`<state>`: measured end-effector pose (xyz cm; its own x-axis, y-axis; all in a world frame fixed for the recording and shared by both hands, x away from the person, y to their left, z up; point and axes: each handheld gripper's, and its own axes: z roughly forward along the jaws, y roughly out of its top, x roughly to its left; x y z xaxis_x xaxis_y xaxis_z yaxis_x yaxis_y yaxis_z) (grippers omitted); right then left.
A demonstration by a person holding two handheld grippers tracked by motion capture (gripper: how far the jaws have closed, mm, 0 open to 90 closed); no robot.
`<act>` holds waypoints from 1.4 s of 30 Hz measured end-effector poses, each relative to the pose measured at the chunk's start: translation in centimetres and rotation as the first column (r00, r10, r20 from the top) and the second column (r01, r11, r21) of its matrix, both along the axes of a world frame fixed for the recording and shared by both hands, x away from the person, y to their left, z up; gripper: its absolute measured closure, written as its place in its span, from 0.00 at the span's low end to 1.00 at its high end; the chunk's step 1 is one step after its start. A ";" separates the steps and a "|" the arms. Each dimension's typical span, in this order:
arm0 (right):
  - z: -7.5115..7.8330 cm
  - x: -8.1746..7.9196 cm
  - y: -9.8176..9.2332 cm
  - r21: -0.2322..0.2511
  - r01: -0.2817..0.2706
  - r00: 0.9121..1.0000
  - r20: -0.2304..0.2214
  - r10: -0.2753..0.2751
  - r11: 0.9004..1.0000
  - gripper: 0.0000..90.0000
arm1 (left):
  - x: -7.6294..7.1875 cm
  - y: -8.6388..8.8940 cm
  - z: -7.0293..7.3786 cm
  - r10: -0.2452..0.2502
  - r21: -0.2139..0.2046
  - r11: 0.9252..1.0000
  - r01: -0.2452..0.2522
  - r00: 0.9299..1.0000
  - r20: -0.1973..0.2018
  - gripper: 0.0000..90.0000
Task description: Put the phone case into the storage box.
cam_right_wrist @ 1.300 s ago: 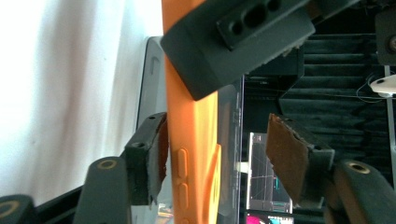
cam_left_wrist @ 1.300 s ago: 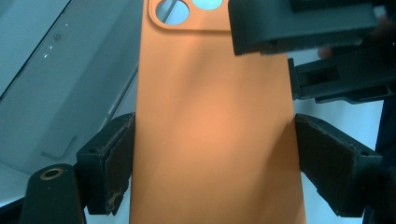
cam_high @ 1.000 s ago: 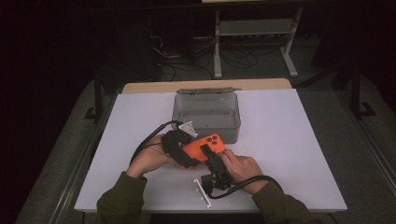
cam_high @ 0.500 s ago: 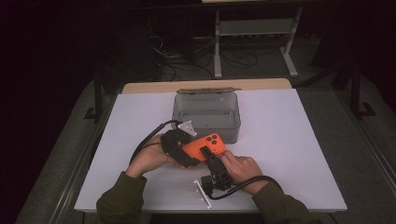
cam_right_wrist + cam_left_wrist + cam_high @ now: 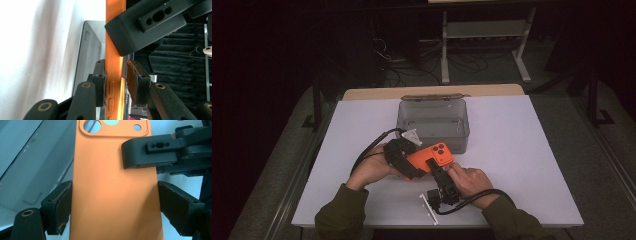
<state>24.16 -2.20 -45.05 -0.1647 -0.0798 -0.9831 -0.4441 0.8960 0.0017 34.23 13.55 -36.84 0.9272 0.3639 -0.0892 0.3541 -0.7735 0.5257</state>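
Hands meet at table's near edge: left gripper [image 5: 414, 167] clamps orange phone case [image 5: 432, 157] across its width, steadying it above white table [image 5: 522, 150]; right gripper [image 5: 438, 172] jaws have just been closing on case's edge, one pad w/ slight gap. Grey box [image 5: 432, 122] sits just beyond.

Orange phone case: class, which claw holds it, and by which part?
The left claw clamps the orange phone case across its two long edges; the right claw, just closing, straddles one edge.
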 end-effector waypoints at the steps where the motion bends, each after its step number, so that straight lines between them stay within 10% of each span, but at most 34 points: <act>1: 0.0 0.0 0.0 -0.001 -0.001 1.000 0.005 0.001 1.000 0.77 | 0.0 0.0 0.0 -0.001 0.001 1.000 0.001 1.000 0.001 0.18; 42: -0.7 -0.4 -0.1 -0.016 -0.023 0.995 0.098 0.025 1.000 0.88 | 0.1 0.4 0.1 0.003 -0.026 1.000 -0.004 0.999 -0.038 0.18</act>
